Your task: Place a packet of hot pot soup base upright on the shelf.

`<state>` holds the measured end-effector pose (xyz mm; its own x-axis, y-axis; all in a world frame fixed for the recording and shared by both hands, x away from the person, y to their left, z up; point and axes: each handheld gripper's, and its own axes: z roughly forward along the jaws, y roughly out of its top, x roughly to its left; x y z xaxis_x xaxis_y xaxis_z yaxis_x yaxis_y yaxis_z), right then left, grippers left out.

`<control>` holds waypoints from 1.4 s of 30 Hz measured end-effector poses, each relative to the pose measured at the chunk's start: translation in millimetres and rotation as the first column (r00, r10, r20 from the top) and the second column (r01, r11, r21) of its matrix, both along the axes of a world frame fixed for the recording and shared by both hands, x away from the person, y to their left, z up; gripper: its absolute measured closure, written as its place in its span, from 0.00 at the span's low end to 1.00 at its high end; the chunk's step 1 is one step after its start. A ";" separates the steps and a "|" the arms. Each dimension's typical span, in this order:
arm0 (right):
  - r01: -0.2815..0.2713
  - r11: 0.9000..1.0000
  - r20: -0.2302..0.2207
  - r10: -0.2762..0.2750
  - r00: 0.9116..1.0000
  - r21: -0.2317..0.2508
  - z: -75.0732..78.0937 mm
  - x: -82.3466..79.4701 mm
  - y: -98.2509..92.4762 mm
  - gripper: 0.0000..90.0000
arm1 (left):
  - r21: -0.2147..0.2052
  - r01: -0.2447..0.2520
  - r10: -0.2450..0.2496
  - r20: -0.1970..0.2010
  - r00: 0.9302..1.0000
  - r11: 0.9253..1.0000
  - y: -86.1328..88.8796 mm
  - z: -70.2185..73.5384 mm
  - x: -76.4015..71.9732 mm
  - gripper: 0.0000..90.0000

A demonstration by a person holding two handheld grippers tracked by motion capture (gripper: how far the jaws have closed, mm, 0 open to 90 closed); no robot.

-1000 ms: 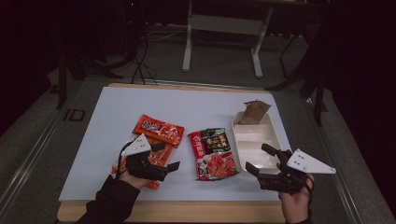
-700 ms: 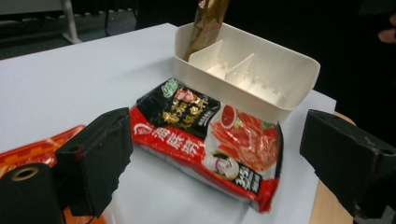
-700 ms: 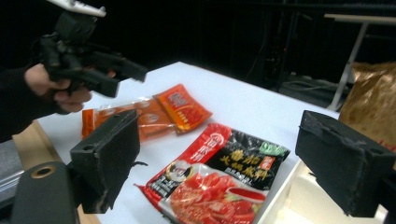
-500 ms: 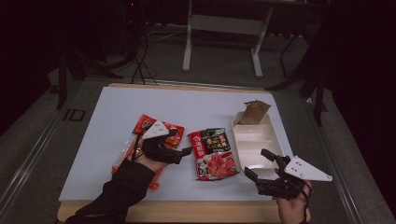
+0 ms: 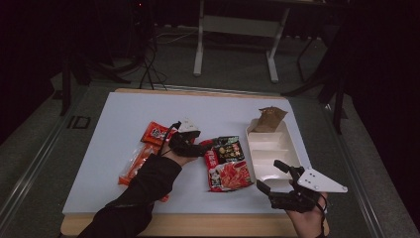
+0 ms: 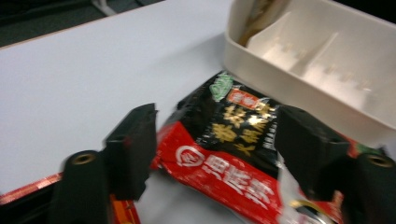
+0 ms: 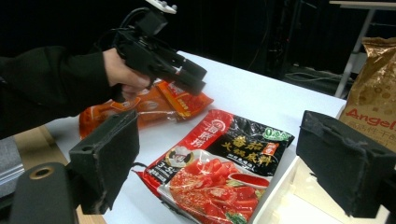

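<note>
A red and black soup-base packet (image 5: pixel 225 161) lies flat on the white table, just left of a white divided tray (image 5: pixel 271 151). My left gripper (image 5: pixel 202 144) hovers at the packet's far left corner, jaws open. In the left gripper view the packet (image 6: pixel 233 135) sits between and below the open jaws of the left gripper (image 6: pixel 217 119), untouched. My right gripper (image 5: pixel 269 175) stands open near the table's front edge, by the tray's near corner. The right gripper view faces the packet (image 7: pixel 219 163) through its open gripper (image 7: pixel 224 126), with the left gripper (image 7: pixel 187 77) beyond it.
A brown Angel bag (image 5: pixel 267 119) stands in the tray's far compartment. Orange and red snack packets (image 5: pixel 138 158) lie left of the left hand; they appear as orange packets (image 7: pixel 154 105) in the right gripper view. The tray's wall (image 6: pixel 299 88) is close beside the left gripper.
My left gripper has moved right and away from the orange packets to the corner of the red and black packet. The right gripper has barely shifted.
</note>
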<state>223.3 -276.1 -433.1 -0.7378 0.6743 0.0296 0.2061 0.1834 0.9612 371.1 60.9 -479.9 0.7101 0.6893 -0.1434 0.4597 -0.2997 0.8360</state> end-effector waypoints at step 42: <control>-0.020 1.000 -0.046 0.020 0.999 -0.018 -6.0 6.1 5.1 0.15 | 0.113 -0.056 0.083 -0.244 0.966 0.992 -25.9 -40.7 37.3 0.95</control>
